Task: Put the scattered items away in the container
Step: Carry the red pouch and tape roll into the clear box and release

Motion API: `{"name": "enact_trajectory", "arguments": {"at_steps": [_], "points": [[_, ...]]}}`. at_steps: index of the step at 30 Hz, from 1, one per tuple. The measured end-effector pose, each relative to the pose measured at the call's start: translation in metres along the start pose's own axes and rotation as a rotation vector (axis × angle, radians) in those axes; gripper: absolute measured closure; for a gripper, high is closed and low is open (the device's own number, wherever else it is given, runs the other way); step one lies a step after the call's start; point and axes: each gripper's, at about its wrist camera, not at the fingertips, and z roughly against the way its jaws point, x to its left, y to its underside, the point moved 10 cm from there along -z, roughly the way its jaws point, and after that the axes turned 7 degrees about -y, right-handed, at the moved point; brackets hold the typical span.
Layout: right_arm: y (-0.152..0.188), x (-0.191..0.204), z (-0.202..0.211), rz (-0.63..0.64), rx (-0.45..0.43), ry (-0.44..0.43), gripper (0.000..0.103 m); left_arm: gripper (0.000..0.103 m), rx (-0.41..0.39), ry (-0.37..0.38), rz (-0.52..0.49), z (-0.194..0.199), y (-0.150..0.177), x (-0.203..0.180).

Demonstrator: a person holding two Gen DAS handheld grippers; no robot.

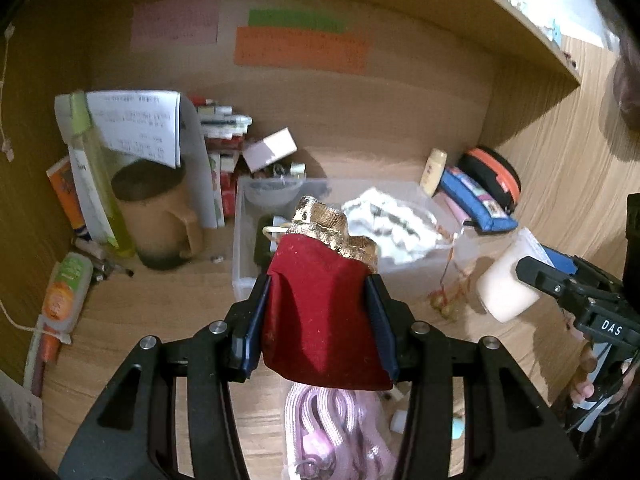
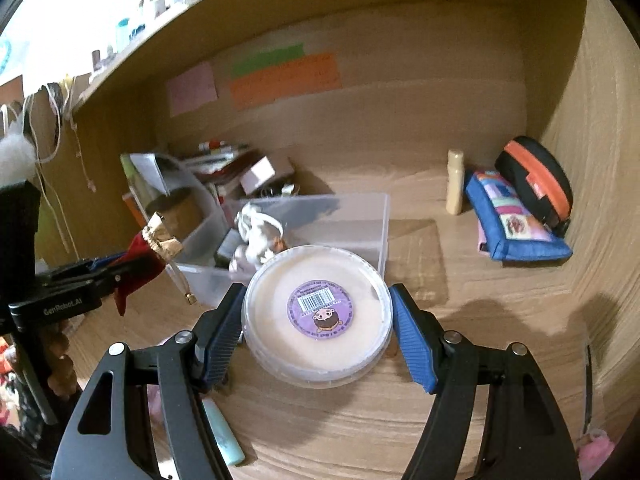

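My left gripper is shut on a red velvet pouch with a gold top, held above the desk just in front of the clear plastic container. The pouch also shows in the right wrist view. My right gripper is shut on a round cream jar with a purple barcode sticker, held near the container's front right corner. The jar also shows in the left wrist view. White crumpled items lie inside the container.
A pink cord lies on the desk below the pouch. A brown mug, papers and tubes crowd the back left. A blue pouch, an orange-black case and a small bottle sit at the back right. A mint tube lies near me.
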Motion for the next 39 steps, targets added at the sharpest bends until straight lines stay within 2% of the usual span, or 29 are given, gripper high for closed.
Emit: {"name": "enact_trajectory", "arguments": {"at_steps": [5,12,19,25,28,33,39], "points": [[-0.025,-0.004,0.010,0.027,-0.061,0.060,0.035,0.056,-0.057,0.005,0.012,0.008,-0.021,0.000],[-0.063,-0.003,0.006,0.076,-0.124,0.067,0.035,0.057,-0.099,0.009,0.027,0.006,-0.049,0.001],[-0.093,-0.007,-0.021,0.091,-0.126,0.037,0.035,0.056,-0.105,-0.014,0.039,-0.008,-0.067,0.006],[-0.102,-0.011,-0.060,0.088,-0.080,0.026,0.035,0.056,-0.069,-0.021,0.060,-0.036,-0.074,0.009],[-0.099,-0.013,-0.084,0.107,-0.030,0.042,0.035,0.056,-0.032,-0.054,0.089,-0.058,-0.076,0.014],[-0.087,-0.021,-0.116,0.111,0.046,0.057,0.035,0.056,0.050,-0.021,0.133,-0.094,-0.068,0.015],[-0.062,-0.034,-0.139,0.089,0.124,0.060,0.035,0.056,0.119,0.000,0.099,-0.122,-0.052,0.005]]}}
